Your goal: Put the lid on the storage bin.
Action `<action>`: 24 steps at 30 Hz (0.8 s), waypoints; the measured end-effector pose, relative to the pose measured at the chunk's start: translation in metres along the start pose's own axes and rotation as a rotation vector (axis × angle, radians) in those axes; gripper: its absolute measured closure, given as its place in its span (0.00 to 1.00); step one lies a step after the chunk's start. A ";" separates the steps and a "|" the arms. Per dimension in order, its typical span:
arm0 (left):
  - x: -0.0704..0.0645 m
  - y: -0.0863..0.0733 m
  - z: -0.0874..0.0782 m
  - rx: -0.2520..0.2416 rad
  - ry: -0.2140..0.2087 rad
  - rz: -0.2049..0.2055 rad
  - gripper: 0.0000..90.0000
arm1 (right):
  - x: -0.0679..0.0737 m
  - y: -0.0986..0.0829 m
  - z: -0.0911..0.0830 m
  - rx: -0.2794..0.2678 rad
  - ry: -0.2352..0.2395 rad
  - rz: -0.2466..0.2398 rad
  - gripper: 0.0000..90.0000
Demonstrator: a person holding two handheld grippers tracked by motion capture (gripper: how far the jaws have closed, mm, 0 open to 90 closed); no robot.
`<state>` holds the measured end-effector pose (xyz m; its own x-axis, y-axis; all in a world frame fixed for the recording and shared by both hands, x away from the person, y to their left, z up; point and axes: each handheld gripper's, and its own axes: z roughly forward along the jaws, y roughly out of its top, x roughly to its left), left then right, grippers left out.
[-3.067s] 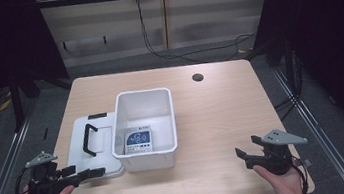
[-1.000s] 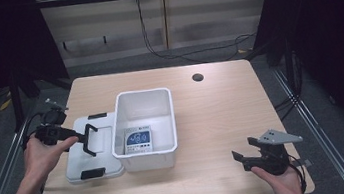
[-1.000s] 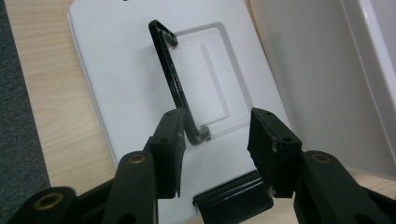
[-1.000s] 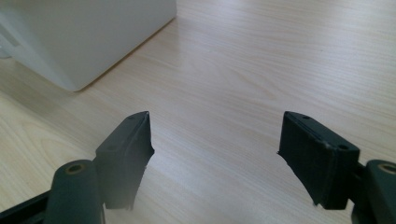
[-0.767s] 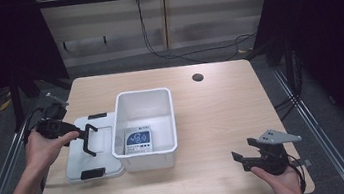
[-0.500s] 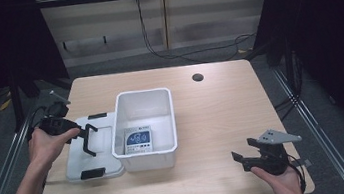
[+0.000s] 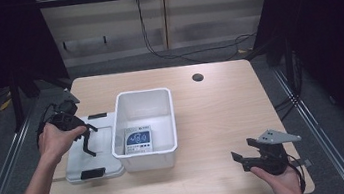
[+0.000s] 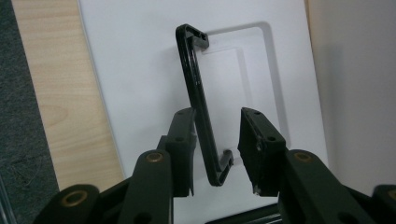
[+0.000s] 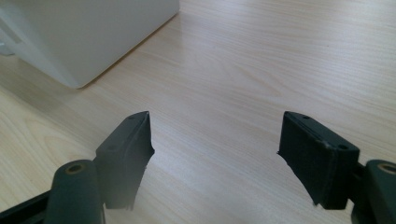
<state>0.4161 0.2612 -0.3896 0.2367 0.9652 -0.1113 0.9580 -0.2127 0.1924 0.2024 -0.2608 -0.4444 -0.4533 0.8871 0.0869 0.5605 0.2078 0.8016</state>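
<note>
While the left gripper [image 8: 215, 140] straddles the lid's black handle [image 8: 200, 100], jaws apart, the white bin [image 7: 144, 126] stands just beside the lid [image 7: 89, 155]; a card [image 7: 138, 140] lies inside the bin. Right gripper [image 7: 248, 153] gapes over bare table [image 7: 222, 110], well apart from the bin.

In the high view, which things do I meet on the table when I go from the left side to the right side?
Left gripper → lid → white bin → dark hole in the table → right gripper.

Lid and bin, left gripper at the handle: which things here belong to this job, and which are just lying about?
In the job:
left gripper, jaws open around the black handle
white lid
white bin

Lying about:
right gripper, open over bare table
box inside the bin
</note>
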 end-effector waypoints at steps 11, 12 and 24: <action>0.005 0.005 0.018 0.049 0.040 -0.046 0.78 | 0.000 0.000 0.001 0.005 0.001 -0.002 0.28; 0.005 0.005 0.019 0.046 0.036 -0.046 0.79 | 0.000 0.000 0.001 0.006 0.001 -0.001 0.28; -0.004 0.008 0.030 0.073 0.065 -0.086 0.88 | 0.000 0.000 0.003 0.019 -0.006 0.001 0.27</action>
<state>0.4278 0.2514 -0.4172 0.1449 0.9876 -0.0604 0.9840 -0.1374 0.1135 0.2040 -0.2594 -0.4459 -0.4486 0.8897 0.0843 0.5738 0.2144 0.7905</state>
